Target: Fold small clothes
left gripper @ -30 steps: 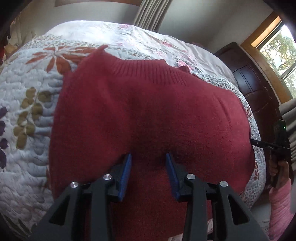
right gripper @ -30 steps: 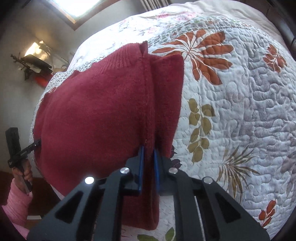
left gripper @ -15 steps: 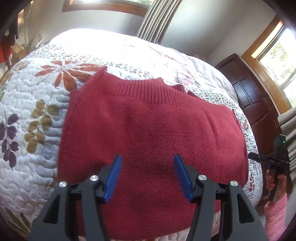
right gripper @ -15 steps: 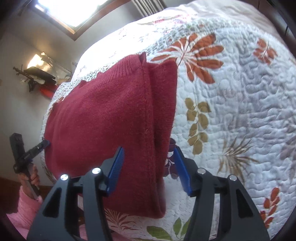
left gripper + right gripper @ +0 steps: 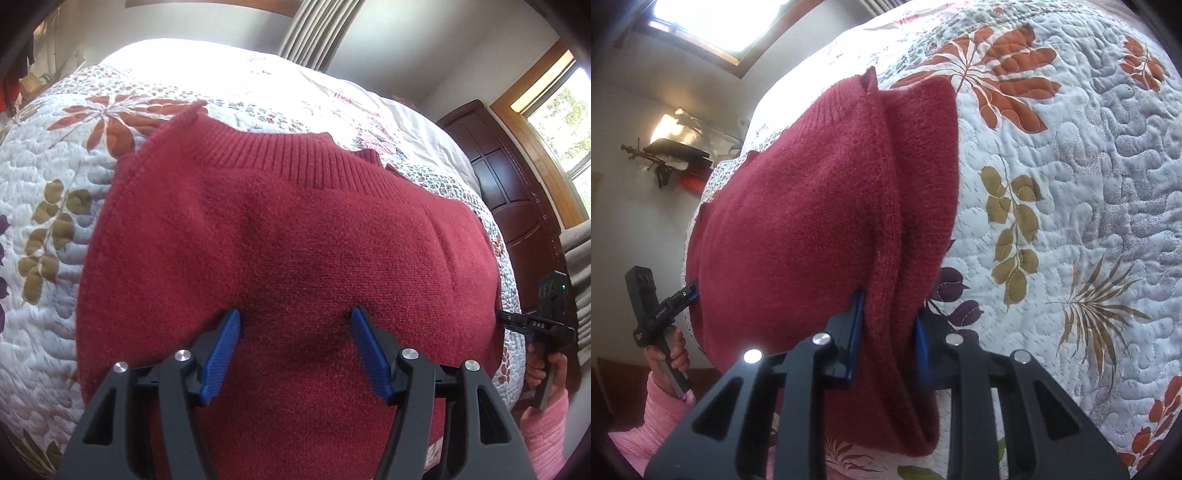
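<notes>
red sweater [image 5: 288, 236] lies folded on the leaf-print quilt [image 5: 1071, 192] near the bed's edge, left gripper [image 5: 295, 325] spread wide with both blue tips pressing its top and nothing pinched, right gripper [image 5: 890, 314] partly open, straddling the sweater's doubled side fold, whether it's clamped i can't tell.

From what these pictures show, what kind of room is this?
Most likely a bedroom at home. A red sweater lies on a bed covered by a leaf-patterned quilt, with curtains behind it and a dark wooden cabinet beside a sunny window.
</notes>
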Demonstrator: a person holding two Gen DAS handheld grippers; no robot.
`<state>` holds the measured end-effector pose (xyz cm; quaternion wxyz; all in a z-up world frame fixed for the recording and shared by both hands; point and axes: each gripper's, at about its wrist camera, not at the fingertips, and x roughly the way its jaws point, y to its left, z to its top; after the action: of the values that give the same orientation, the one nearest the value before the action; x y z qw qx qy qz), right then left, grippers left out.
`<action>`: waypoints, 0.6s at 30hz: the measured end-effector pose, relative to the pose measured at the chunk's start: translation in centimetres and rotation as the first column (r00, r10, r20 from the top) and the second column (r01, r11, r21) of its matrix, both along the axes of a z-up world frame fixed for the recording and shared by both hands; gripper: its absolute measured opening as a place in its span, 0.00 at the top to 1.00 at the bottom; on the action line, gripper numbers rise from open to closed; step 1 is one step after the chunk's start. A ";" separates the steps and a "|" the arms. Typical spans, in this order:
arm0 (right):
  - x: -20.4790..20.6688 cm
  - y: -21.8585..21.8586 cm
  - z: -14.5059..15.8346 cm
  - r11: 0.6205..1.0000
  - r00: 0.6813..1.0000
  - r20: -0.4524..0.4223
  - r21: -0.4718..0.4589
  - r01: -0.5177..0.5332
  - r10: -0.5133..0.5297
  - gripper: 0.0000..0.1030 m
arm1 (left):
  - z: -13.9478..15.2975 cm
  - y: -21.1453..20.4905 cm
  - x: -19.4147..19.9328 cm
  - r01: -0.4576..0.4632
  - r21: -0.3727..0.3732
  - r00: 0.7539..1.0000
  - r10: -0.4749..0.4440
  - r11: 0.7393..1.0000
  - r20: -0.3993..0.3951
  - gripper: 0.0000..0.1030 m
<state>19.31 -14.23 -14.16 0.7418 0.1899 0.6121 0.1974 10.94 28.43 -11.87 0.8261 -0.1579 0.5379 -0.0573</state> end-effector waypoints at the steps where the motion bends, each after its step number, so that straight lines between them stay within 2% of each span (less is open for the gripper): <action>1: 0.1 0.2 -0.1 1.000 1.000 0.000 -0.006 -0.003 0.003 0.78 | -0.2 0.0 0.0 0.002 0.005 1.000 -0.002 1.000 -0.003 0.37; 18: 0.4 1.1 -1.4 1.000 0.999 -0.023 -0.010 0.022 -0.022 0.78 | -1.0 -0.1 1.1 0.033 0.006 0.999 -0.033 0.999 -0.025 0.32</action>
<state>19.66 -13.16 -15.57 0.7378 0.1953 0.6195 0.1837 12.02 28.33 -12.91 0.8188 -0.1470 0.5508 -0.0675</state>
